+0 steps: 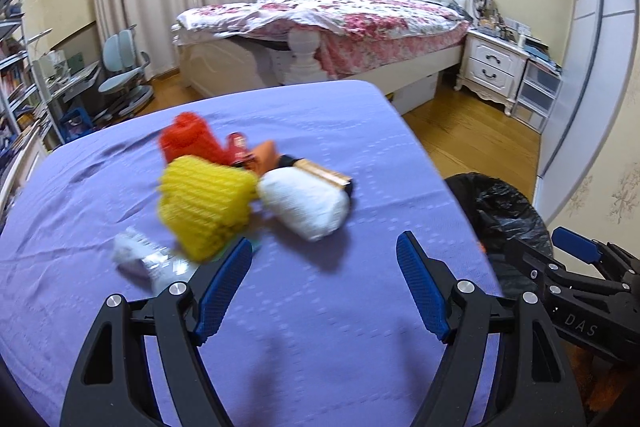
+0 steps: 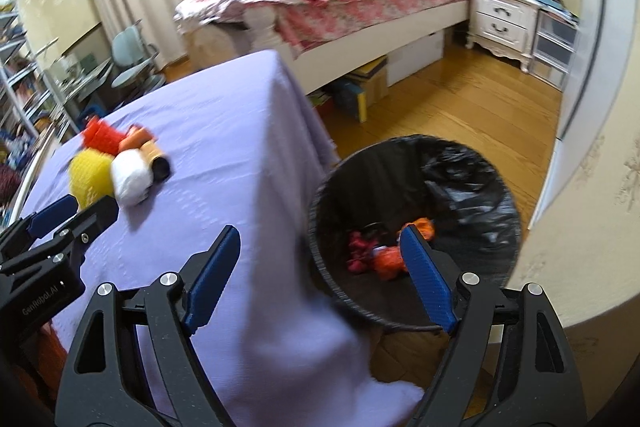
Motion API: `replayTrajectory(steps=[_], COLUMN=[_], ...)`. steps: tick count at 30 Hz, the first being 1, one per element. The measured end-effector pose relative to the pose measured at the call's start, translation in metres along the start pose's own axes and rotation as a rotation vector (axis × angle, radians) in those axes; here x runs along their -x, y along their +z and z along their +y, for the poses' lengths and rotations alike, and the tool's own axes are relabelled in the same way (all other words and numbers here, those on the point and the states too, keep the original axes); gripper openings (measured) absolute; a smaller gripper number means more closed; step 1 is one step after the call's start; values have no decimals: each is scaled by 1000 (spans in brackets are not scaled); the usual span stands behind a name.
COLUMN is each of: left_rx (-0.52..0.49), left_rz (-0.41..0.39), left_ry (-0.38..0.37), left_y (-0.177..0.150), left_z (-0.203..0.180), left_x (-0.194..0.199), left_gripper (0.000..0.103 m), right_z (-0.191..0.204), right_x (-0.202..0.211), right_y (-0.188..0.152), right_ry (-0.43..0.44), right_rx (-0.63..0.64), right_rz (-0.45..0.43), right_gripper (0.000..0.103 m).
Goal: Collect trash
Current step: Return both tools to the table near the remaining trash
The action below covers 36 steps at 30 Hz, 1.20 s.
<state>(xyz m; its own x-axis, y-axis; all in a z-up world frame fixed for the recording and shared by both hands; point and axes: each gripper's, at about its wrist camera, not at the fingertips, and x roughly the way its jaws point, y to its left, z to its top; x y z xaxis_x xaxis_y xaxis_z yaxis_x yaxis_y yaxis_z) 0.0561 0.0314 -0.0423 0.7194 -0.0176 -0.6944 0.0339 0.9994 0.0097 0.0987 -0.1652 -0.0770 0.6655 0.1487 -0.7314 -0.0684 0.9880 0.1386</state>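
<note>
A pile of trash lies on the purple-covered table (image 1: 320, 307): a yellow foam net (image 1: 204, 203), a red foam net (image 1: 188, 139), a white foam net (image 1: 304, 207), a red wrapper (image 1: 238, 147), a brown-and-black box (image 1: 324, 175) and a clear plastic wrapper (image 1: 140, 259). My left gripper (image 1: 324, 279) is open and empty, just in front of the pile. My right gripper (image 2: 320, 271) is open and empty, above the table's edge and the black-lined bin (image 2: 472, 187). The bin holds red and orange trash (image 2: 384, 255). The pile also shows in the right wrist view (image 2: 120, 167).
The bin also shows to the right of the table in the left wrist view (image 1: 508, 211). A bed (image 1: 340, 23) and a white nightstand (image 1: 492, 67) stand behind, on a wooden floor (image 2: 460, 107). A desk chair (image 1: 120, 71) and shelves (image 1: 16, 75) are on the left.
</note>
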Motion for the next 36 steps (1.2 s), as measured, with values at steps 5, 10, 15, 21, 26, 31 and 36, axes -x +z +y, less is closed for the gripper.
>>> replayTrajectory(steps=[5,10,15,21,26,31,36], left_rx=[68,140,196,233,242,248,237], left_rz=[16,43,64,99,123,163,169], left_ry=[60,118,150,115,100,107,116], left_y=[-12,-17,-18,-17,-16,-21,-29], left_z=[43,77,102,112,114,119,127], left_x=[5,0,-6,-16,-24,-28,-20], left_gripper=[75,75,75,75,75,75,75], right_z=[37,67,87,101,104,103,103], right_x=[-3,-10,-17,-23,-27,-30,-30], right_y=[-2,0,6,7,3,3,1], right_ry=[47,70,81,79,72,74,75], right_rx=[67,128,157,179,184,176,180], right_rz=[1,2,6,17,29,36,39], right_gripper=[80,80,80,80,80,80,80])
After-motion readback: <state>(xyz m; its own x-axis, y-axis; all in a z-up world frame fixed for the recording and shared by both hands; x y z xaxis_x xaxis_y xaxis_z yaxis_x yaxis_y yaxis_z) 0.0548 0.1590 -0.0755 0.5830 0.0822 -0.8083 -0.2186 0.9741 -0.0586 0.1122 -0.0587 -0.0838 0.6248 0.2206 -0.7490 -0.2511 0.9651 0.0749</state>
